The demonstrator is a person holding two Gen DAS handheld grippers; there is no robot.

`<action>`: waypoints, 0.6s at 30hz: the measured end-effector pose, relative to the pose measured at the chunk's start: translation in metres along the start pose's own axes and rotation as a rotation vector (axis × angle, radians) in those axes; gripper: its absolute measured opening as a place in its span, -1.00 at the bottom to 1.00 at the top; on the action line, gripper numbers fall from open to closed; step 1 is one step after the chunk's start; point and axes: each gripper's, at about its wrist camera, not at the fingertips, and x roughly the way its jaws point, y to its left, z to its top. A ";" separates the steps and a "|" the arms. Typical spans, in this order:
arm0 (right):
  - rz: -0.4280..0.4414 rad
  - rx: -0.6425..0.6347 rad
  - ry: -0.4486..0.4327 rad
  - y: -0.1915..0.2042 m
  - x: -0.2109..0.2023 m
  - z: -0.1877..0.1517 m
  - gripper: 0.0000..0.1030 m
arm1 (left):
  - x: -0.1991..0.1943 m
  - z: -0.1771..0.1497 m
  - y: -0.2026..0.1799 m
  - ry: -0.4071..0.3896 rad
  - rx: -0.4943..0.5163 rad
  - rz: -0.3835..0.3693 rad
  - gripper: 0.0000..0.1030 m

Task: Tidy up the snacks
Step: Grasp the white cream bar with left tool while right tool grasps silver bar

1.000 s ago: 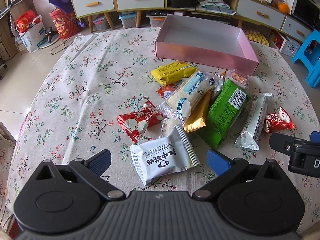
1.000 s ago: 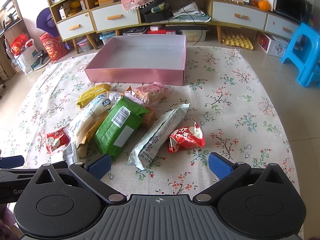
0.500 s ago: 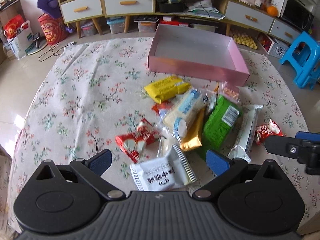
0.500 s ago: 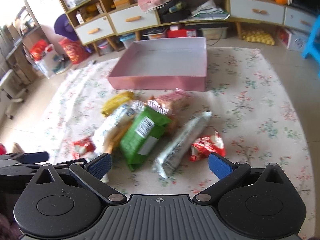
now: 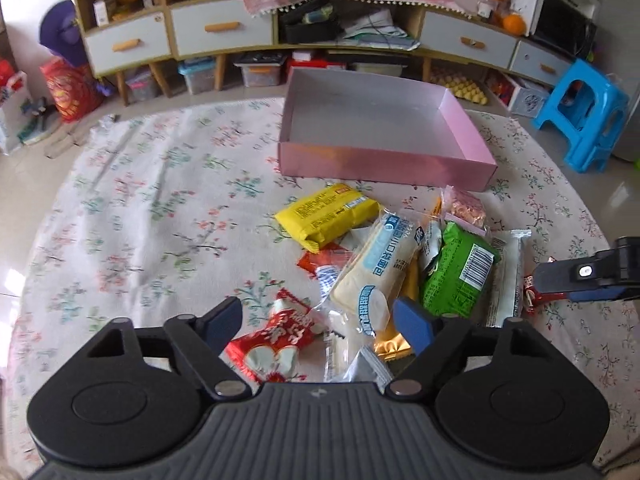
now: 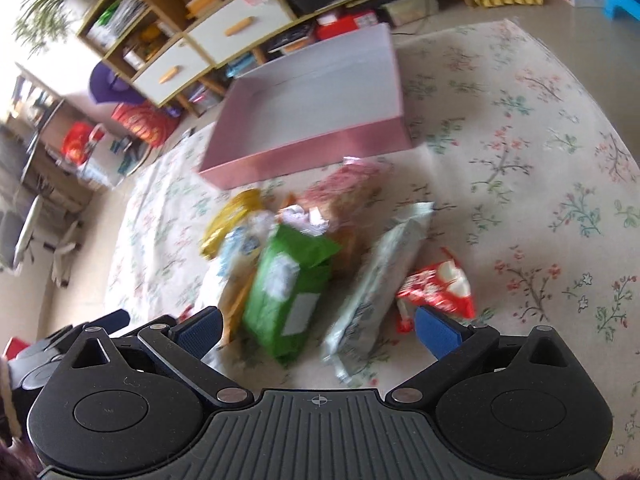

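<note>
Several snack packets lie heaped on the floral tablecloth in front of an empty pink box. My left gripper hovers over the near end of the heap. Its jaws are closing, with a red-and-white packet and the end of a long cream bread packet between them; the pads touch neither. My right gripper is tilted and its jaws are closing a little. A green packet and a long white packet lie between them unpressed, and a red packet sits by the right finger. The pink box lies beyond.
A yellow packet and a clear pink packet lie nearest the box. The right gripper's finger reaches in from the right edge. Behind the table stand a low cabinet with drawers and a blue stool.
My left gripper moved forward over the heap and its jaws narrowed; the white packet has slid under its body. The right gripper's view tilted and came closer to the green and white packets.
</note>
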 end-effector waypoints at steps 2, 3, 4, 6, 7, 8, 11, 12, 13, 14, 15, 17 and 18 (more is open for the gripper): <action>-0.008 0.017 0.016 -0.005 0.006 0.004 0.77 | 0.006 0.003 0.003 0.006 0.000 -0.049 0.40; -0.009 0.019 0.014 -0.006 0.009 0.006 0.74 | 0.008 0.005 0.003 0.001 0.004 -0.068 0.39; -0.012 0.022 0.014 -0.006 0.010 0.008 0.68 | 0.009 0.006 0.003 -0.005 0.011 -0.086 0.38; -0.012 0.029 0.018 -0.007 0.014 0.011 0.54 | 0.013 0.008 0.001 -0.008 0.024 -0.101 0.28; -0.013 0.033 0.021 -0.007 0.017 0.012 0.43 | 0.016 0.009 0.001 -0.007 0.028 -0.108 0.26; -0.014 0.036 0.025 -0.007 0.019 0.013 0.32 | 0.017 0.010 0.001 -0.006 0.030 -0.123 0.21; -0.013 0.040 0.038 -0.006 0.026 0.014 0.09 | 0.024 0.011 -0.003 0.002 0.046 -0.150 0.16; -0.012 0.038 0.044 -0.006 0.028 0.014 0.05 | 0.026 0.011 -0.005 0.005 0.055 -0.151 0.14; -0.018 0.034 0.048 -0.005 0.030 0.014 0.03 | 0.029 0.010 -0.006 0.010 0.065 -0.150 0.13; -0.027 0.028 0.051 -0.004 0.032 0.014 0.02 | 0.031 0.009 -0.007 0.017 0.072 -0.144 0.09; -0.037 0.024 0.053 -0.004 0.034 0.014 0.01 | 0.034 0.009 -0.008 0.025 0.078 -0.138 0.04; -0.056 0.024 0.060 -0.005 0.037 0.014 0.01 | 0.039 0.008 -0.008 0.040 0.079 -0.133 0.02; -0.061 0.030 0.063 -0.006 0.039 0.014 0.01 | 0.041 0.009 -0.007 0.044 0.077 -0.136 0.00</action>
